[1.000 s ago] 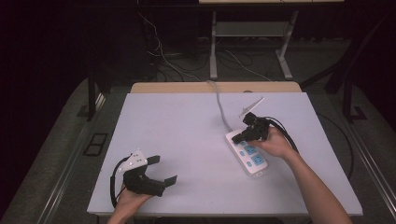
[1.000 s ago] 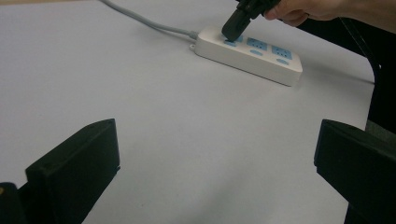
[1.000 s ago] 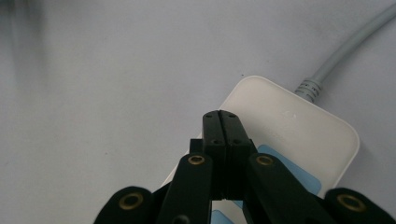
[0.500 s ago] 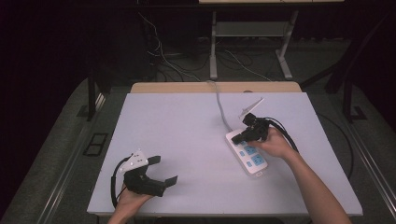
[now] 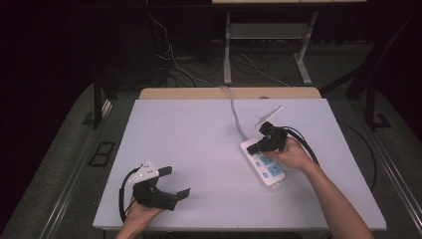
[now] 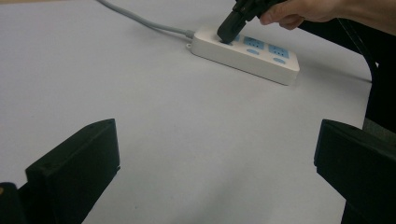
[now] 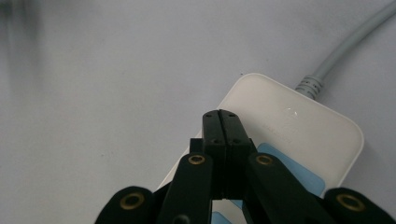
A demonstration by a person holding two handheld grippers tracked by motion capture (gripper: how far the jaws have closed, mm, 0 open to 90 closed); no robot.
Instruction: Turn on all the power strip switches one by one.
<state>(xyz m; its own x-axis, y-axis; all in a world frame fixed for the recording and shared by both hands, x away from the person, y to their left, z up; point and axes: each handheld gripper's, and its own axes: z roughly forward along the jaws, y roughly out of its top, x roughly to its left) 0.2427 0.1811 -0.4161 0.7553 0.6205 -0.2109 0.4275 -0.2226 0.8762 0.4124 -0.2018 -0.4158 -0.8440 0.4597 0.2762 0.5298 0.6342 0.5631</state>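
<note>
Right claw [image 5: 255,147], jaws together, pressed its tip on the white plastic power strip with blue sockets [image 5: 268,170], long axis 11-to-5, at the bench's [image 5: 199,134] 3 o'clock; left claw [image 5: 175,183] gaped, well apart.

Right gripper [image 7: 221,122] hides most of the power strip [image 7: 299,135] faces — nearest outlet unreadable; grey cord [image 7: 348,44] runs off frame. Left gripper [image 6: 210,154] bodies cropped at the bottom edge.

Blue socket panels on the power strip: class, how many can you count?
3 show on the power strip in the left gripper view: one under the shut right gripper, one mid-strip, one toward the free end. More may be hidden.
</note>
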